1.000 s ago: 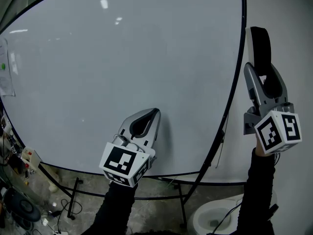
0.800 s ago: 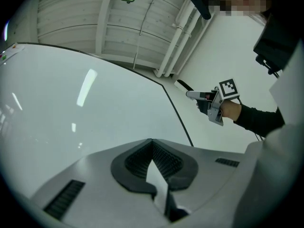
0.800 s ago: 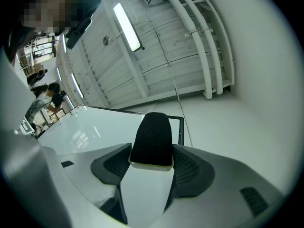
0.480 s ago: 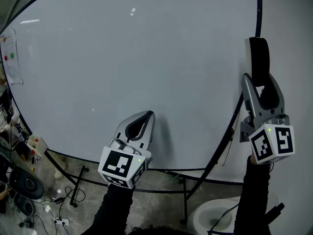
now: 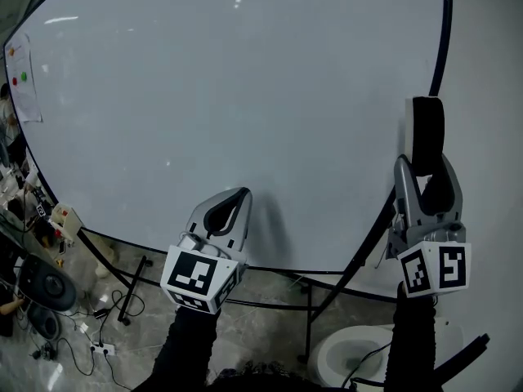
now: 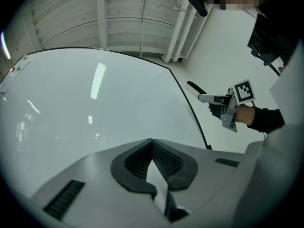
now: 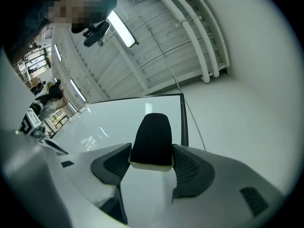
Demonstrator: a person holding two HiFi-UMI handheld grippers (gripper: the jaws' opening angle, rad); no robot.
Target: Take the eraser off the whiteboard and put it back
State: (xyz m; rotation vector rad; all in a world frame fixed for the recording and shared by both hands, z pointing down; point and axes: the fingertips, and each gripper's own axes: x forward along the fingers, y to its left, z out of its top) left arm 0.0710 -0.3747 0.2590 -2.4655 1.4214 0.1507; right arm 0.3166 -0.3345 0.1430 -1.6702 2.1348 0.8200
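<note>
The whiteboard (image 5: 204, 96) fills most of the head view, its black right frame edge (image 5: 441, 47) running down beside my right gripper. My right gripper (image 5: 426, 172) points upward, just to the right of that edge, shut on the black eraser (image 5: 426, 133). In the right gripper view the eraser (image 7: 152, 137) stands upright between the two pads of the right gripper (image 7: 152, 152), its pale base down. My left gripper (image 5: 237, 197) is held low in front of the board's lower part, shut and empty. In the left gripper view, the left gripper (image 6: 152, 144) faces the whiteboard (image 6: 95, 108).
The board's black stand legs (image 5: 315, 317) reach the floor below the grippers. A white round vessel (image 5: 351, 358) sits on the floor at the lower right. Cables and clutter (image 5: 41, 300) lie at the lower left. Papers with magnets (image 5: 20, 88) hang at the board's left edge.
Both grippers have come lower in the head view. The right one has carried the eraser down along the board's right edge. Neither gripper's jaws have changed.
</note>
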